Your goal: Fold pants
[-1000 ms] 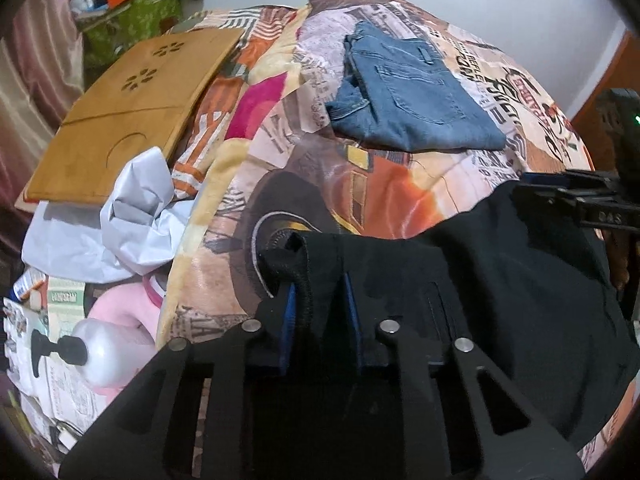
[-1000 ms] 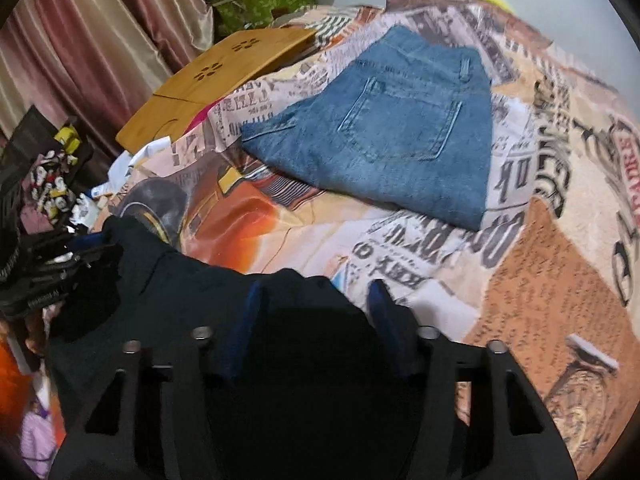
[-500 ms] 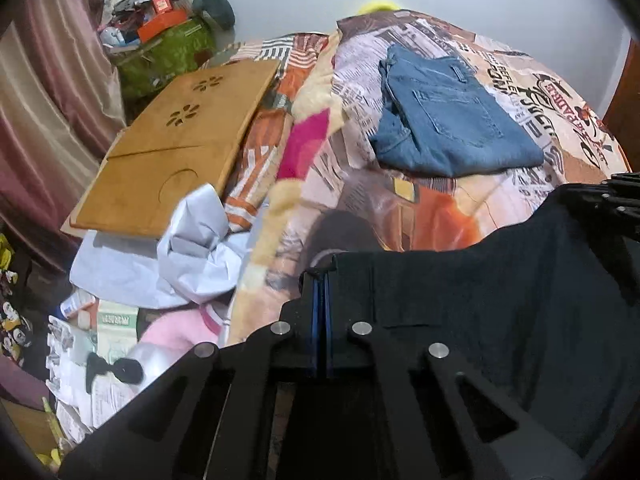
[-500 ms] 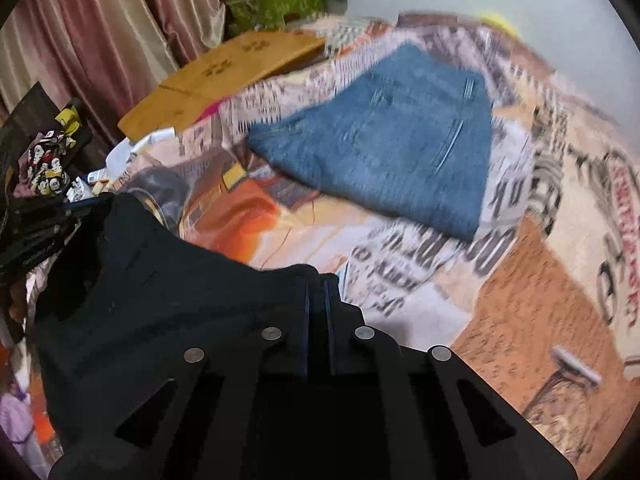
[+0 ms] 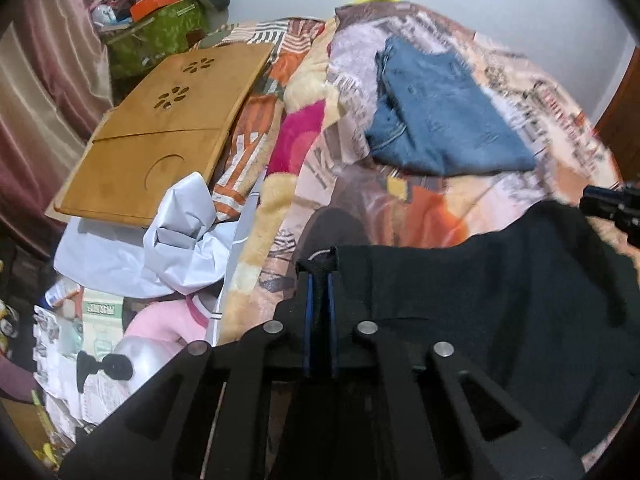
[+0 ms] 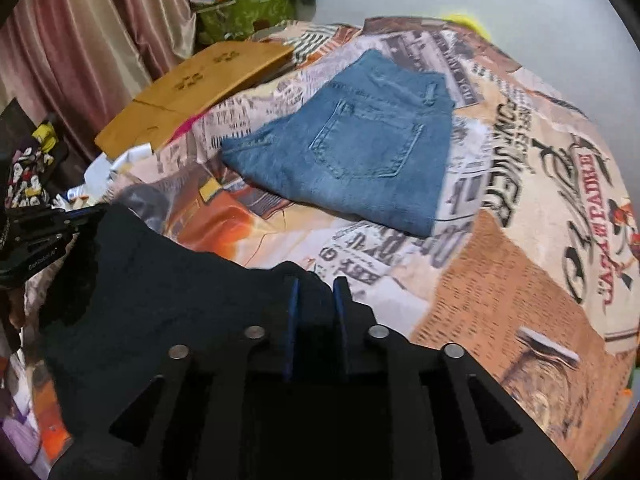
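The black pants hang stretched between my two grippers above the near end of the bed. My left gripper is shut on one corner of the black cloth. My right gripper is shut on the other corner of the black pants, with cloth bunched between its blue pads. Each gripper shows at the edge of the other's view: the right gripper and the left gripper. Most of the pants below the held edge is hidden by the gripper bodies.
Folded blue jeans lie on the patterned bedspread farther back. A wooden lap tray rests at the bed's left edge. White cloth, a pump bottle and clutter lie on the floor to the left. Curtains hang at left.
Both grippers closed on the black pants' edge, from open a second ago. They lifted the cloth and drew it taut between them, and the views tilted upward.
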The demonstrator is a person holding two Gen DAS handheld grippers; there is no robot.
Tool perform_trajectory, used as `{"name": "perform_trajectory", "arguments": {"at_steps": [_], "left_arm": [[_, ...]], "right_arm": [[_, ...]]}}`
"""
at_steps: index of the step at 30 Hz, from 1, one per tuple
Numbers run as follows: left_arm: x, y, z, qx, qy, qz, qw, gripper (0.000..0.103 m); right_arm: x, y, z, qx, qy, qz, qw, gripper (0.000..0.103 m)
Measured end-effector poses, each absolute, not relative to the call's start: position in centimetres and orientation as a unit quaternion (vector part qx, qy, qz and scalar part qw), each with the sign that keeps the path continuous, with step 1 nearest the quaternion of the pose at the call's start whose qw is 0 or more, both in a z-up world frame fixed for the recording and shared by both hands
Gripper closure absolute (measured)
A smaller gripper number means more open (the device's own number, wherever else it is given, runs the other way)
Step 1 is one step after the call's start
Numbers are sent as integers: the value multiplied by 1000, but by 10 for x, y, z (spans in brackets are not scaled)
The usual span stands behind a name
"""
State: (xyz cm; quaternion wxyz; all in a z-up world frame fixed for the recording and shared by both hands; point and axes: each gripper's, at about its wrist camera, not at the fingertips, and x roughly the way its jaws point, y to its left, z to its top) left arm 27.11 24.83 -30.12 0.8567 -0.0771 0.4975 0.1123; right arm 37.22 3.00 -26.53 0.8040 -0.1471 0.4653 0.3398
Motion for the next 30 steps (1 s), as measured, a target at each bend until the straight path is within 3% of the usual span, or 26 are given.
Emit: {"name": "perform_trajectory", "arguments": {"at_steps": [2, 3, 5, 12, 17, 27, 28, 30], "left_arm": [[262, 251, -288, -85, 487, 116, 862, 82], [255, 253, -280, -91, 481, 119, 864, 77], [244, 256, -270, -99, 473, 120, 867, 67], [202, 244, -265, -116, 486, 108, 860, 50], [179, 231, -284, -151, 512, 93, 840, 49], [154, 203, -329, -164, 542, 118, 816, 49], [154, 202, -329, -160, 538, 123, 818, 52], [153, 198, -329, -139, 534, 143, 821, 69]], "right_arm": [[362, 15, -247, -144, 445, 335, 818, 64], [357, 10, -241, -143, 437, 333, 823, 62], [347, -4, -227, -136, 427, 330, 831, 61], [305, -48, -199, -116, 416, 324, 842, 61], [277, -74, -204, -99, 423, 316, 844, 54], [234, -111, -250, -76, 476, 300, 823, 54], [231, -112, -254, -74, 480, 300, 821, 54], [227, -115, -262, -72, 489, 297, 817, 54]]}}
